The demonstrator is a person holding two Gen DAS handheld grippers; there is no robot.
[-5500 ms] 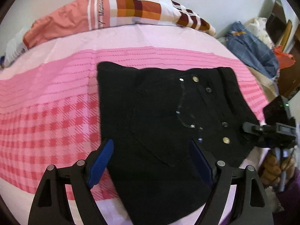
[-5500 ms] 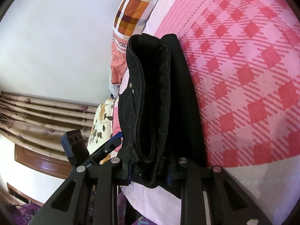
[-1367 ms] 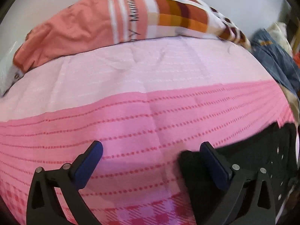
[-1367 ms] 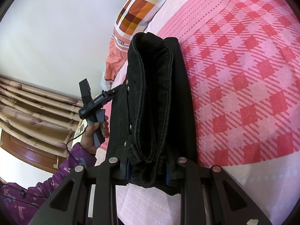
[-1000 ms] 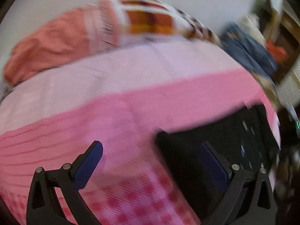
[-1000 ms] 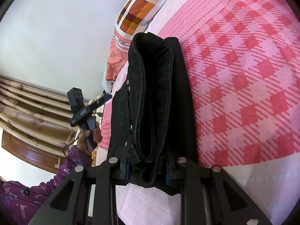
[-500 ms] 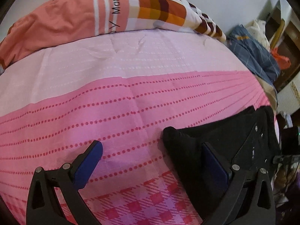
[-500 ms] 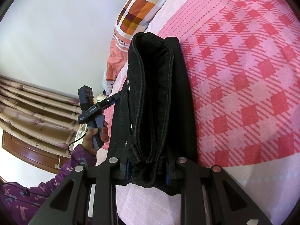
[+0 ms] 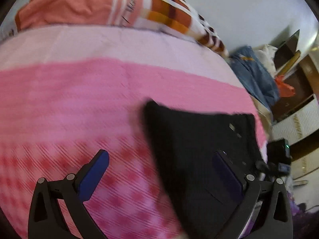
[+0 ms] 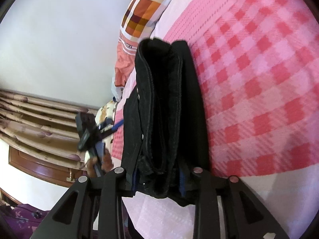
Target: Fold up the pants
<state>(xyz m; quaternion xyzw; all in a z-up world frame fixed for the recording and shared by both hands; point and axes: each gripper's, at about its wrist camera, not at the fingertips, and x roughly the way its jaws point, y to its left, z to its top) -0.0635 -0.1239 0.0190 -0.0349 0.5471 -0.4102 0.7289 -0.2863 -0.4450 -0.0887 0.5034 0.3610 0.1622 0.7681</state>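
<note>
Left wrist view, blurred. Your left tool [image 9: 159,165] was wide open, blue pads spread, nothing between them. Its left pad [image 9: 93,174] sat over the pink checked bedsheet [image 9: 79,103]; its right pad [image 9: 227,171] was over the black pants [image 9: 191,139]. The pants lay folded flat on the bed, toward the right edge, metal studs visible near their right side. An orange-and-plaid pillow [image 9: 111,6] lay along the far edge of the bed. Right of the bed was a blue garment [image 9: 255,73] on a heap, with wooden furniture [image 9: 299,79] behind. Your right tool [image 9: 279,159] showed as a dark blurred shape just past the right edge of the pants.

Right wrist view. Far left were beige curtains [image 10: 35,115] and a wooden ledge [image 10: 39,167]. Your left tool [image 10: 93,127] was next, blurred, in your hand [image 10: 99,159], just beside the left edge of the pants; I couldn't tell whether it touched. In the centre, your right tool [image 10: 157,183] was clamped on the near edge of the pants [image 10: 165,109], both pads pressed into the stacked layers. The folded bundle ran away from the camera toward the pillow [image 10: 139,16], thick rolled hem facing up. Right of it was the pink checked bedsheet [image 10: 259,79], with a pale pink band at the near edge.
</note>
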